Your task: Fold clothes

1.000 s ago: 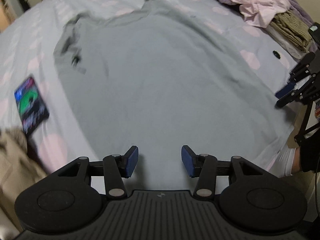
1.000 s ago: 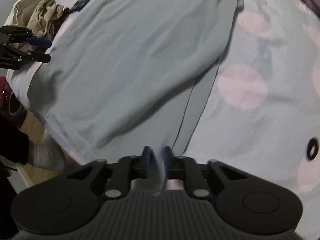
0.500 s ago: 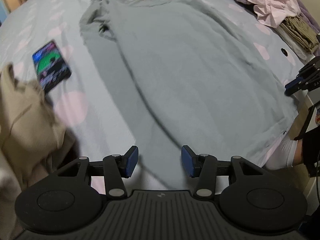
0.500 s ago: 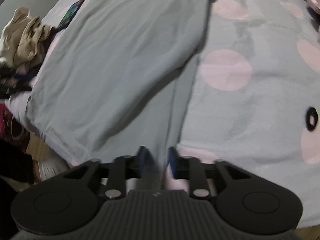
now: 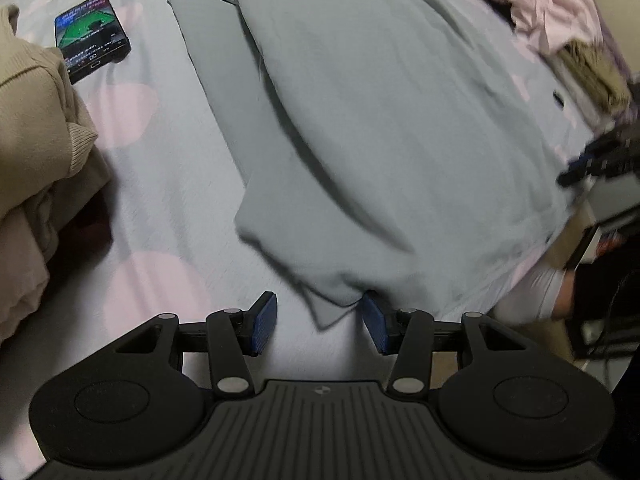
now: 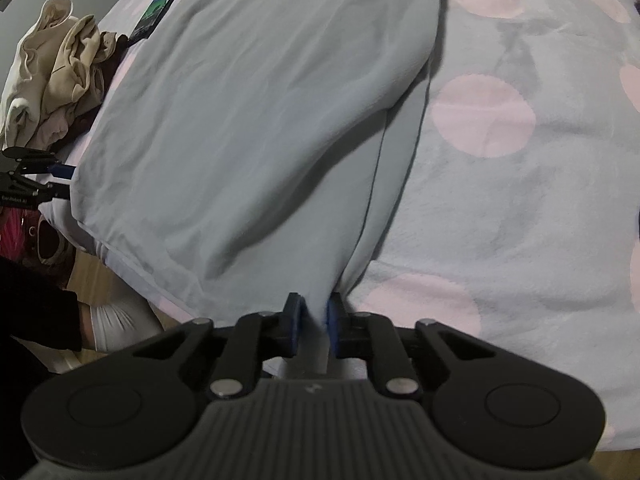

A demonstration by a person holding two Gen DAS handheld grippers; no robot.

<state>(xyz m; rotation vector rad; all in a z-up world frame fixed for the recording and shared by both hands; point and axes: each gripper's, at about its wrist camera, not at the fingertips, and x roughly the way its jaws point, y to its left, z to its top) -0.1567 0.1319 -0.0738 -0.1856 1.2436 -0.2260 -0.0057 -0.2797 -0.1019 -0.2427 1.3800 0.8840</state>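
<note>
A large grey-green shirt (image 5: 380, 120) lies spread on the bed, its hem toward me. In the left wrist view my left gripper (image 5: 320, 326) is open, and a corner of the shirt's hem hangs between its blue pads without being pinched. In the right wrist view the same shirt (image 6: 248, 112) fills the left half. My right gripper (image 6: 313, 322) is shut on the other hem corner, lifting the cloth into a ridge. The left gripper also shows in the right wrist view (image 6: 60, 180) at the shirt's far corner.
The bedcover (image 6: 520, 200) is pale blue with pink dots. A phone (image 5: 92, 36) with a lit screen lies left of the shirt. Beige clothes (image 5: 36, 140) are heaped at the left, pink and purple clothes (image 5: 548, 12) at the back right. The bed edge is near me.
My left gripper has moved back and left along the hem to the shirt's corner, still open. My right gripper has stayed shut on its corner and shifted slightly.
</note>
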